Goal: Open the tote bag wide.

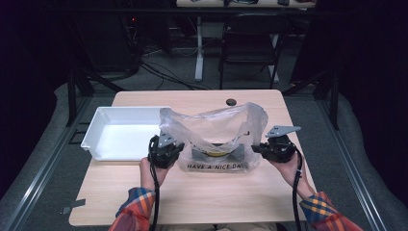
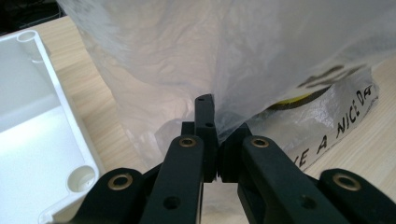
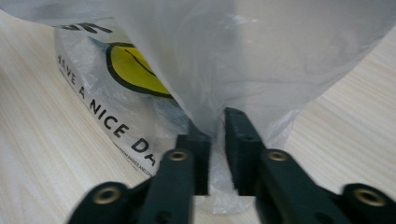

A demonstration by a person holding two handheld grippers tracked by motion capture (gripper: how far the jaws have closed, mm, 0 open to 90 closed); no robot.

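The left gripper (image 1: 166,149) and right gripper (image 1: 276,147), each clamped on plastic bag (image 1: 216,127) film, seemingly spread its mouth open above the bench (image 1: 192,192).

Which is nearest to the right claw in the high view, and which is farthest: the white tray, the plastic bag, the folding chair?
From the right claw:
1. Plastic bag, pinched in it, at table centre.
2. White tray, across the bag, on the table's left.
3. Folding chair, on the floor beyond the table.
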